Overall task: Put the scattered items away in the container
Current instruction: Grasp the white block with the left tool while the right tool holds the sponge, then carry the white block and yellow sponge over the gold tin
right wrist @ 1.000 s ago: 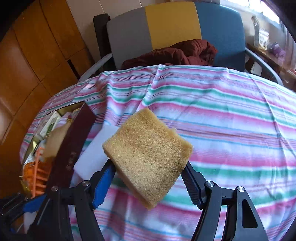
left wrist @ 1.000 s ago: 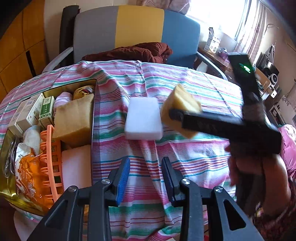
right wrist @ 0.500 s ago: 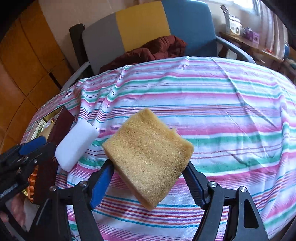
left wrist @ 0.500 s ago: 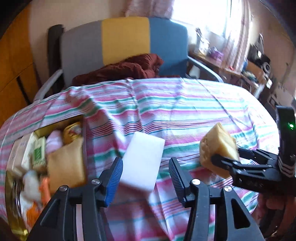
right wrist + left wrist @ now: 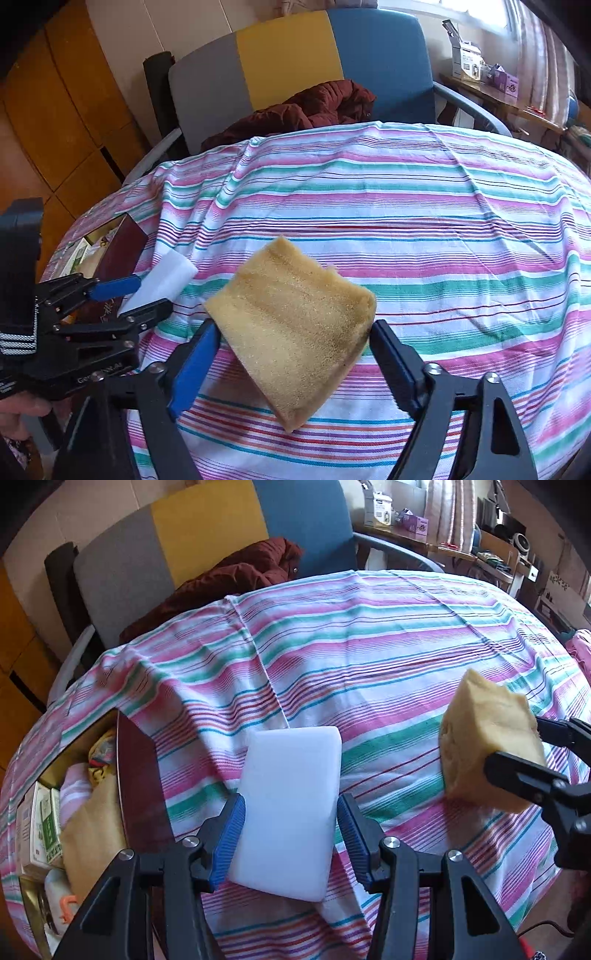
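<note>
My left gripper [image 5: 290, 829] brackets a white rectangular foam block [image 5: 291, 808], jaws not visibly pinching; right gripper [image 5: 291, 354] clamps a tan sponge [image 5: 295, 328]. Next: squeeze, lift, carry to gold box [image 5: 37, 893] at 9 o'clock.

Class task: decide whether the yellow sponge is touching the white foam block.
Apart. In the left wrist view, bare striped tablecloth separates the white foam block from the yellow sponge, gripped off to the right.

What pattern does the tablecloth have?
Pink, green and white stripes on the tablecloth; clearest in the right wrist view.
</note>
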A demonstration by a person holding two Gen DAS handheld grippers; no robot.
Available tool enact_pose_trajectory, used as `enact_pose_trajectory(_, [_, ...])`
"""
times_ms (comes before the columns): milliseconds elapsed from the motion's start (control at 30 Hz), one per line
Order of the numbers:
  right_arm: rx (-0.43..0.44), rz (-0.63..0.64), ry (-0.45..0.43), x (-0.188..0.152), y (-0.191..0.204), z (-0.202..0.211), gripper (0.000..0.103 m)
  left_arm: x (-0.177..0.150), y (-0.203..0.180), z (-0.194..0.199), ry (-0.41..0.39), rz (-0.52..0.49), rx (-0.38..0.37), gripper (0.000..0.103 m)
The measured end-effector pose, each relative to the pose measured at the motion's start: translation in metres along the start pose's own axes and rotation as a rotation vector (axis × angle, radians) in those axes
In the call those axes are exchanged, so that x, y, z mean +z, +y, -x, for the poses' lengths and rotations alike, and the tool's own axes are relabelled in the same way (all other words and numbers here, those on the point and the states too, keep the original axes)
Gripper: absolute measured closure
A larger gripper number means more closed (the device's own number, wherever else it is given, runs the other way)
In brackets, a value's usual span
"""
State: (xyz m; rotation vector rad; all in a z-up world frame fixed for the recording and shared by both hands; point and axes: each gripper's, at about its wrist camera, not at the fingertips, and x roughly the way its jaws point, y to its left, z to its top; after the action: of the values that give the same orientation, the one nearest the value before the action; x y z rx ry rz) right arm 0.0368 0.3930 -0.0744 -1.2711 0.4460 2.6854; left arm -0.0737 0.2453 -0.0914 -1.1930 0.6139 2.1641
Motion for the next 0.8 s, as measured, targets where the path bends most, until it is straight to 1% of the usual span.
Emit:
enact_pose_trajectory(133, [-0.004, 0.019, 0.002, 0.0, 0.002, -0.001, 0.024, 0.001, -0.001, -0.003, -0.005, 0.014, -0.002, 0.051])
enact_pose_trajectory(267, [0.005, 0.004, 0.013, -0.003, 0.0, -0.003, 0.024, -0.001, -0.006, -0.003, -0.011, 0.004, 0.019, 0.054])
enact_pose_trajectory(367, [0.006, -0.004, 0.017, -0.004, 0.0, -0.002, 0.024, -0.003, -0.01, 0.0, -0.017, -0.001, 0.031, 0.059])
enact_pose_trajectory(467, [0.004, -0.008, 0.02, -0.005, 0.001, 0.0, 0.026, -0.004, -0.009, 0.008, -0.028, 0.025, 0.018, 0.068])
enact_pose_trajectory(600, [0.022, -0.019, 0.007, -0.004, 0.003, 0.009, 0.028, -0.005, -0.006, 0.026, -0.057, 0.071, -0.023, 0.075])
enact_pose_trajectory(667, [0.033, -0.019, -0.001, -0.003, 0.006, 0.014, 0.029, -0.006, -0.004, 0.035, -0.072, 0.096, -0.046, 0.076])
enact_pose_trajectory(800, [0.048, -0.011, -0.018, -0.002, 0.015, 0.023, 0.029, -0.013, 0.0, 0.048, -0.098, 0.122, -0.059, 0.077])
